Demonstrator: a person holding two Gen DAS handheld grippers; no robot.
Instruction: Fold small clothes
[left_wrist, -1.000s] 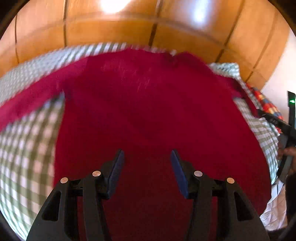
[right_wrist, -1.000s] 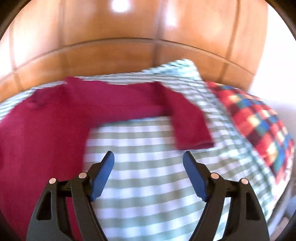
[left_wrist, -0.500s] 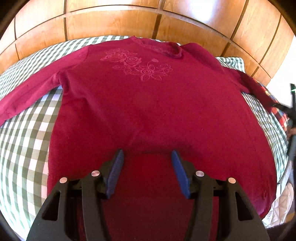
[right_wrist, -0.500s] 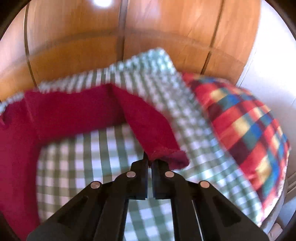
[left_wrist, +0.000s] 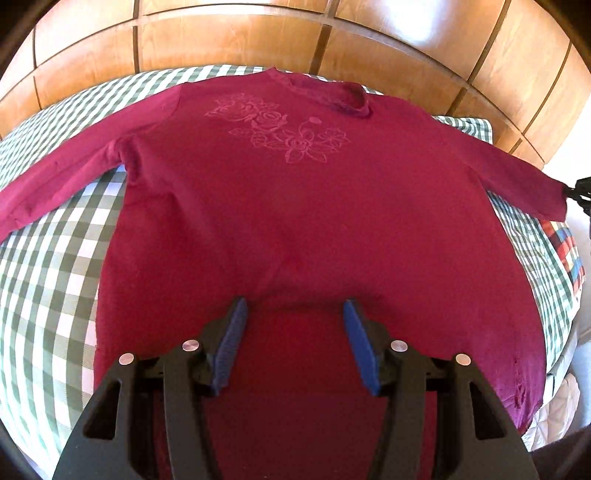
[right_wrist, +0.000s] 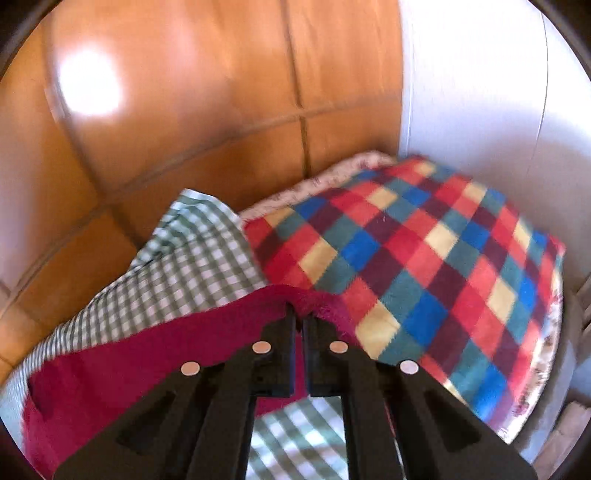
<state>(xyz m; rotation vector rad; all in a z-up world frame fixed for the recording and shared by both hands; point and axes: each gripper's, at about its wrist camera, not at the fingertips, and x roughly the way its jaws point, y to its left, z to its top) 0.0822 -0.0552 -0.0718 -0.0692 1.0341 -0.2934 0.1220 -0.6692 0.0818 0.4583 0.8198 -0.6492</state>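
Covering the bed, a green-checked sheet (left_wrist: 48, 266) meets wooden panelling (left_wrist: 229, 40).

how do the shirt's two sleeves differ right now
The left-hand sleeve lies flat on the checked bedcover, untouched; the right-hand sleeve is stretched out sideways. The right tool pinches the right-hand sleeve's cuff, its jaws easing open, while nothing grips the left-hand sleeve: the left tool stands open over the hem. Both belong to the same crimson shirt.
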